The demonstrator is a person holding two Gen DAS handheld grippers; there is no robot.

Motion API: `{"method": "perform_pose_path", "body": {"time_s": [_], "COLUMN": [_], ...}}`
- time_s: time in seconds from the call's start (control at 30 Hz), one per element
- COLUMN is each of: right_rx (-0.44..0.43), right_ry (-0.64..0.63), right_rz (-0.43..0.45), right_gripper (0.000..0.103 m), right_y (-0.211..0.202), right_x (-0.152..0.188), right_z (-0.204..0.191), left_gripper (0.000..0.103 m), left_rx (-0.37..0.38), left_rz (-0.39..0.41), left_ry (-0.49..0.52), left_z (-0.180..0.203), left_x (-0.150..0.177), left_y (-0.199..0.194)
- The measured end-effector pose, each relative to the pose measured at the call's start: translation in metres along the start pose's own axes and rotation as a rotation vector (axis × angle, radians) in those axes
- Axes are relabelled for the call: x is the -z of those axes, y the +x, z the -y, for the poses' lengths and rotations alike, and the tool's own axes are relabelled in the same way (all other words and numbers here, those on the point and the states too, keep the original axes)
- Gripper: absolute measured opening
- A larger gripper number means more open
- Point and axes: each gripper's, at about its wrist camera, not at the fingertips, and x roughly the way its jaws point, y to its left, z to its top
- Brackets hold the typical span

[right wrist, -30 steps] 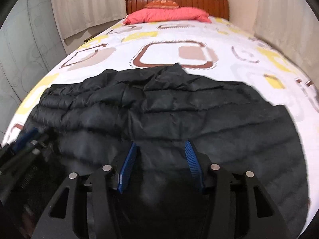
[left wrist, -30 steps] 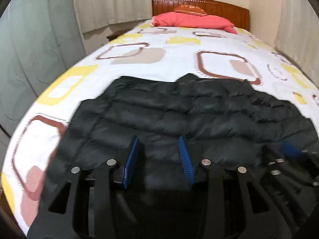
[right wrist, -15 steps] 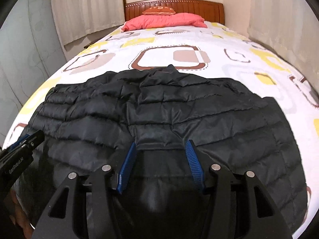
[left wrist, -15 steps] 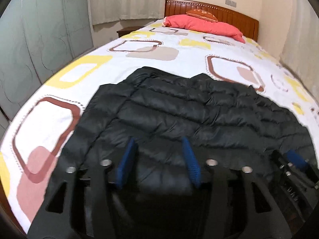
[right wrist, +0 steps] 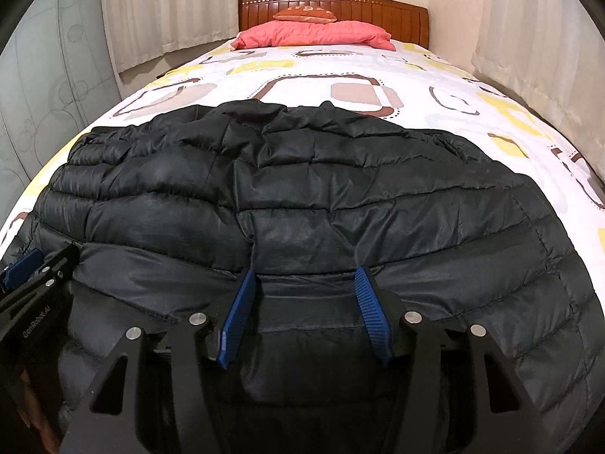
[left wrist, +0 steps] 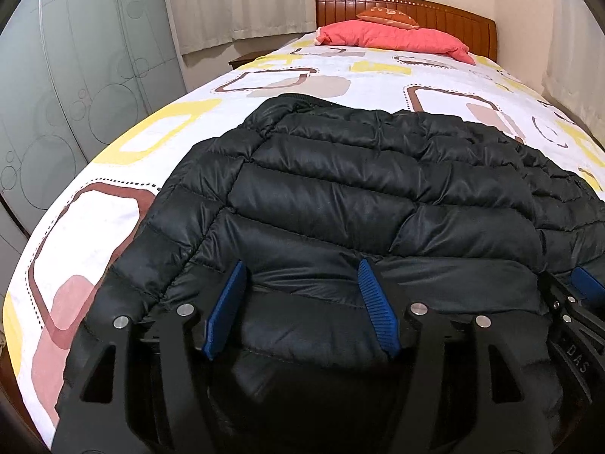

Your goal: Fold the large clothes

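Observation:
A black quilted puffer jacket (left wrist: 359,196) lies spread across the foot of the bed, collar toward the headboard; it also fills the right wrist view (right wrist: 302,196). My left gripper (left wrist: 300,276) is open, its blue-padded fingers straddling the jacket's near hem at the left part. My right gripper (right wrist: 304,280) is open over the hem further right. Each gripper shows at the edge of the other's view: the right one (left wrist: 582,295), the left one (right wrist: 26,268). The hem under the gripper bodies is hidden.
The bed (left wrist: 94,219) has a white sheet with yellow and brown squares. A pink pillow (right wrist: 314,34) and wooden headboard (right wrist: 378,7) are at the far end. Curtains (right wrist: 529,38) hang right; frosted wardrobe doors (left wrist: 56,75) stand left.
Both grippers have drawn back and lower toward the jacket's near hem. The jacket looks flatter and more spread. Both grippers stay open.

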Motion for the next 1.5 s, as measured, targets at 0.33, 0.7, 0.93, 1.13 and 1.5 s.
{"method": "perform_pose_path", "body": {"time_s": [0.33,0.7,0.93,1.13,1.5], "right_rx": [0.016,0.032,0.032,0.031,0.031], "right_ry": [-0.009,-0.017,-0.017,-0.015,-0.014], "right_rz": [0.013,0.023,0.022,0.023,0.024], "right_gripper": [0.055,0.055,0.055,0.055,0.055], "right_y": [-0.003,-0.004,-0.004,-0.005,-0.005], "right_x": [0.004,0.007,0.008,0.008,0.009], "right_z": [-0.003,-0.008,-0.008,-0.008,-0.008], "left_gripper": [0.062,0.062,0.062,0.062,0.072], "left_rx": [0.009,0.015,-0.002,-0.026,-0.02], "left_rz": [0.0,0.001,-0.001,-0.011,-0.057], "left_ry": [-0.009,-0.046,-0.085,-0.126,-0.323], "left_z": [-0.002,-0.017,-0.035,-0.059,-0.148], "left_x": [0.001,-0.002,-0.007,-0.009,-0.009], "left_y": [-0.006,-0.018,-0.022,-0.021,-0.012]}}
